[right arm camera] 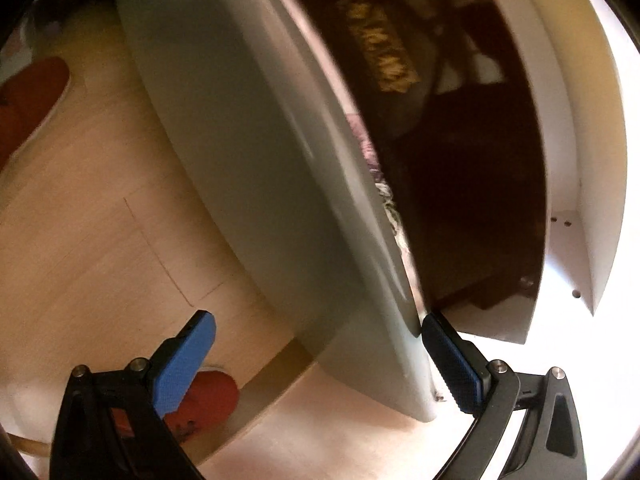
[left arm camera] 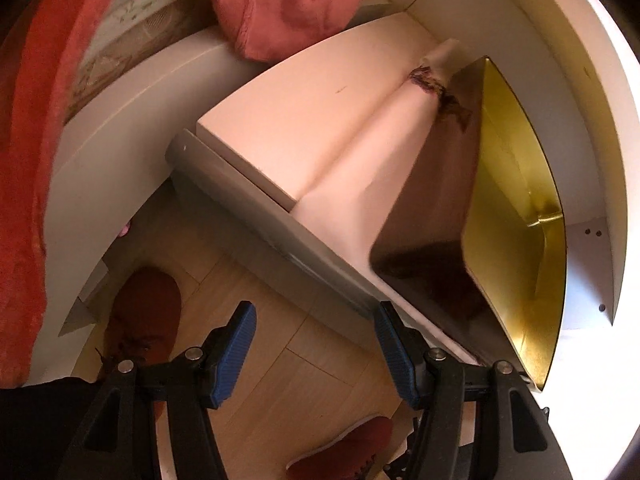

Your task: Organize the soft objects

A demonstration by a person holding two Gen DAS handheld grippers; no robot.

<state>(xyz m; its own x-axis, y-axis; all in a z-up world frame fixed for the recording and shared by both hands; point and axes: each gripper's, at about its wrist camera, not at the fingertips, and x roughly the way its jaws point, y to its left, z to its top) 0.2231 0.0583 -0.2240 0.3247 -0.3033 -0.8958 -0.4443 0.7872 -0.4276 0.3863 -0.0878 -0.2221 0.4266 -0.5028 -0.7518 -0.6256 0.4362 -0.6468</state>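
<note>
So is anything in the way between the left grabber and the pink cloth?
Yes, the open drawer: its grey front and the pale box inside sit between the left gripper and the pink cloth. Probably reach over them.

Glossy gold metal tin (left arm camera: pixel 516 216) right of left tongs; pink cloth (left arm camera: pixel 288 4) far ahead, soft, matt. Floor (left arm camera: pixel 256 304) under tongs pale wood, smooth; drawer front (right arm camera: pixel 256 168) matt grey; pads (left arm camera: pixel 236 356) ribbed blue plastic.

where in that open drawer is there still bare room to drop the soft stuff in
The pale drawer floor is bare between the drawer front and the pink cloth at the back. The gold-lined tin crowds the right, a patterned fabric bit wedged beside it. A white strip past the tin is narrow.
</note>
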